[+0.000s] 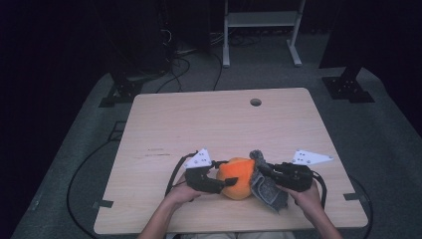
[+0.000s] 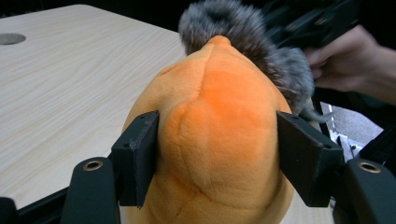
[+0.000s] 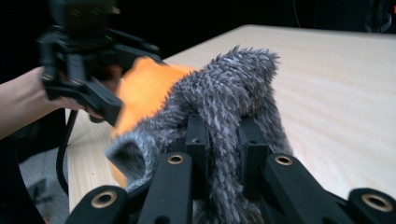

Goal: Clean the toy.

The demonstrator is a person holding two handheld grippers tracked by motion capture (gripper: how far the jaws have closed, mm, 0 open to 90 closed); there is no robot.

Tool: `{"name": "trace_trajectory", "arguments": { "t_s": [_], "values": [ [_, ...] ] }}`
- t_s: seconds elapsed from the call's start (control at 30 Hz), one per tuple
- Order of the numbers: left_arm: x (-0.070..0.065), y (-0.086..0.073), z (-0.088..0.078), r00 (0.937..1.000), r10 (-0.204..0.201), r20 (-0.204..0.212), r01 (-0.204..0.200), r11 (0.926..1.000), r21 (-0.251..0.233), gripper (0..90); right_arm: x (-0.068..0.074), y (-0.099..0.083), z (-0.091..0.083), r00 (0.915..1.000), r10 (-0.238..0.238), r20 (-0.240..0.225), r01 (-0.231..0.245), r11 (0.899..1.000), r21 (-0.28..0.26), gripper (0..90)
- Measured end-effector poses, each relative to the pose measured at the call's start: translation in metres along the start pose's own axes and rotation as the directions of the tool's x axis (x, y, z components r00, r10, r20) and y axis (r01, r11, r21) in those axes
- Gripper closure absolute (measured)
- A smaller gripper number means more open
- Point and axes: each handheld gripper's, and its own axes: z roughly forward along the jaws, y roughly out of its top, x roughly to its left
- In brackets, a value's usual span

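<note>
Dark room, pale wooden table (image 1: 199,124): an orange plush (image 1: 238,178) half wrapped in grey fuzzy cloth (image 1: 266,186) sits at the near edge.
The left gripper (image 2: 217,156) clamps the plush from its left; the right gripper (image 3: 223,140), pinched on the cloth, lies opposite it, on the plush's right.
</note>
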Motion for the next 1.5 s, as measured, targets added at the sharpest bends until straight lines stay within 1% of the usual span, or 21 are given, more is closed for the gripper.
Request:
{"name": "trace_trajectory", "arguments": {
  "t_s": [0.07, 0.13, 0.23, 0.27, 0.33, 0.37, 0.43, 0.5, 0.57, 0.63, 0.67, 0.77, 0.9, 0.97, 1.07, 1.17, 1.27, 1.33, 1.43, 1.47, 1.5],
  "values": [
    [-0.002, 0.001, 0.001, 0.9999, 0.014, -0.009, -0.014, 0.9999, 0.007, 32.5, 0.008, 0.005, 0.000, 0.9987, -0.051, 0.007, 0.051, 0.999, -0.007, 77.2],
    [-0.003, 0.002, -0.002, 0.9992, 0.041, -0.003, -0.041, 0.9991, 0.006, 24.9, 0.011, 0.006, 0.003, 0.9965, -0.079, 0.025, 0.079, 0.997, 0.011, 77.2],
    [-0.003, 0.002, -0.004, 0.9989, 0.047, 0.007, -0.048, 0.9984, 0.031, 14.0, 0.006, 0.002, 0.005, 0.9986, -0.052, 0.010, 0.052, 0.999, 0.011, 77.3],
    [-0.004, 0.001, -0.001, 0.9976, 0.069, -0.003, -0.069, 0.9966, 0.046, 12.8, 0.004, 0.001, 0.005, 0.9992, -0.040, 0.006, 0.040, 0.999, 0.009, 77.2],
    [-0.008, -0.003, 0.008, 0.9923, 0.119, -0.034, -0.116, 0.9899, 0.082, 12.9, 0.001, 0.000, 0.006, 0.9996, -0.028, 0.002, 0.028, 1.000, 0.005, 77.0],
    [-0.010, -0.004, 0.010, 0.9903, 0.132, -0.044, -0.128, 0.9885, 0.081, 13.4, 0.001, 0.000, 0.005, 0.9992, -0.036, 0.015, 0.036, 0.999, 0.012, 76.8],
    [-0.011, -0.003, 0.012, 0.9886, 0.135, -0.067, -0.130, 0.9888, 0.074, 20.9, 0.003, 0.000, 0.004, 0.9976, -0.055, 0.043, 0.054, 0.998, 0.018, 77.0],
    [-0.012, -0.003, 0.014, 0.9879, 0.130, -0.084, -0.124, 0.9897, 0.070, 23.9, 0.009, 0.004, 0.001, 0.9921, -0.108, 0.064, 0.106, 0.994, 0.025, 77.4],
    [-0.014, -0.003, 0.017, 0.9882, 0.123, -0.091, -0.118, 0.9912, 0.061, 24.9, 0.019, 0.010, 0.001, 0.9868, -0.158, 0.034, 0.158, 0.987, 0.016, 77.6],
    [-0.016, -0.001, 0.019, 0.9859, 0.134, -0.099, -0.128, 0.9894, 0.069, 25.1, 0.028, 0.015, 0.006, 0.9809, -0.194, 0.009, 0.194, 0.981, 0.018, 77.5],
    [-0.017, -0.001, 0.018, 0.9862, 0.135, -0.096, -0.129, 0.9891, 0.072, 25.4, 0.030, 0.015, 0.008, 0.9761, -0.216, 0.021, 0.215, 0.976, 0.035, 77.5],
    [-0.016, -0.002, 0.015, 0.9902, 0.118, -0.075, -0.114, 0.9917, 0.060, 27.1, 0.019, 0.012, 0.006, 0.9846, -0.174, 0.015, 0.174, 0.984, 0.028, 77.5],
    [-0.016, -0.002, 0.017, 0.9921, 0.110, -0.060, -0.107, 0.9929, 0.053, 27.0, 0.004, 0.007, -0.003, 0.9880, -0.136, 0.072, 0.133, 0.990, 0.047, 77.5],
    [-0.019, -0.002, 0.019, 0.9893, 0.138, -0.048, -0.135, 0.9892, 0.056, 26.7, 0.005, 0.008, -0.005, 0.9891, -0.130, 0.070, 0.128, 0.991, 0.033, 77.4],
    [-0.019, -0.002, 0.016, 0.9878, 0.155, -0.013, -0.154, 0.9861, 0.062, 21.6, 0.011, 0.010, -0.002, 0.9861, -0.157, 0.055, 0.155, 0.987, 0.037, 77.4],
    [-0.014, -0.003, 0.010, 0.9910, 0.131, 0.026, -0.132, 0.9907, 0.035, 21.3, 0.010, 0.009, -0.003, 0.9878, -0.148, 0.048, 0.146, 0.988, 0.040, 77.4],
    [-0.016, -0.005, 0.012, 0.9904, 0.138, 0.007, -0.138, 0.9898, 0.034, 27.6, 0.009, 0.010, -0.006, 0.9892, -0.140, 0.043, 0.138, 0.990, 0.041, 77.4],
    [-0.021, -0.004, 0.016, 0.9854, 0.170, 0.009, -0.170, 0.9843, 0.045, 29.3, 0.014, 0.014, -0.005, 0.9852, -0.168, 0.031, 0.167, 0.985, 0.042, 77.2],
    [-0.027, -0.004, 0.017, 0.9716, 0.234, 0.035, -0.236, 0.9702, 0.057, 27.6, 0.021, 0.023, -0.003, 0.9764, -0.216, 0.003, 0.216, 0.976, 0.036, 77.1],
    [-0.027, -0.003, 0.015, 0.9707, 0.238, 0.035, -0.239, 0.9693, 0.056, 26.3, 0.021, 0.024, -0.002, 0.9746, -0.224, 0.002, 0.224, 0.974, 0.045, 77.2],
    [-0.026, -0.003, 0.015, 0.9722, 0.232, 0.033, -0.233, 0.9711, 0.050, 23.4, 0.019, 0.023, -0.002, 0.9764, -0.216, 0.001, 0.215, 0.975, 0.055, 77.2]
  ]
}}
